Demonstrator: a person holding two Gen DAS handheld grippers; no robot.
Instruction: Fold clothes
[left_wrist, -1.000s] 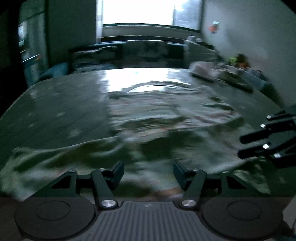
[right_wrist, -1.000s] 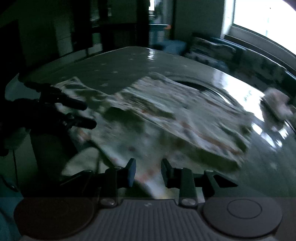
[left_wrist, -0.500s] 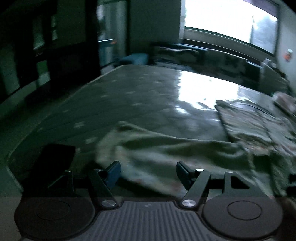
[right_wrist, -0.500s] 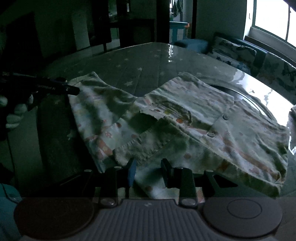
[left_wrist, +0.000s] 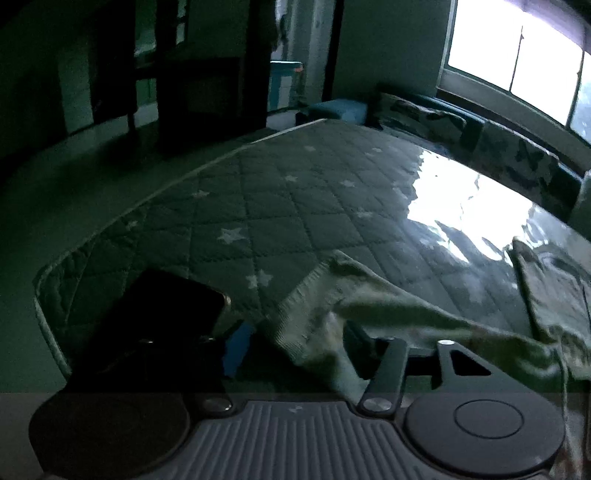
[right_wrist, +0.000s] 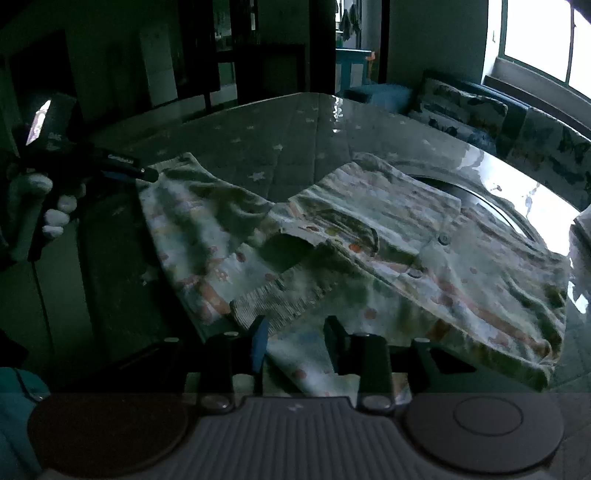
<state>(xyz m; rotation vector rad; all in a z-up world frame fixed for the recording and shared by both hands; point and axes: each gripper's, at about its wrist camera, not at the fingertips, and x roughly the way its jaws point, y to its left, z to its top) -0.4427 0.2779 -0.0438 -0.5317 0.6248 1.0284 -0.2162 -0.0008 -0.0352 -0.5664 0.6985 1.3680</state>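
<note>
A pale patterned child's garment (right_wrist: 369, 251) with buttons and ribbed cuffs lies spread on the quilted star mat (right_wrist: 258, 147). In the right wrist view my right gripper (right_wrist: 295, 332) is open, its fingers on either side of a ribbed cuff (right_wrist: 280, 302) at the garment's near edge. My left gripper (right_wrist: 147, 173) shows at far left, at the tip of the other sleeve. In the left wrist view the sleeve's ribbed cuff (left_wrist: 306, 317) lies between the open fingers of the left gripper (left_wrist: 291, 350) and drapes over the right finger (left_wrist: 354, 343).
The mat (left_wrist: 258, 206) covers a glossy table (right_wrist: 480, 173) whose left edge (left_wrist: 51, 295) drops off nearby. A dark flat object (left_wrist: 159, 314) lies by the left gripper. A sofa with patterned cushions (right_wrist: 517, 125) stands behind, under a bright window.
The left gripper swung left from the garment's body to the far sleeve cuff, and the cuff now lies between its fingers. The right gripper settled at the near cuff.
</note>
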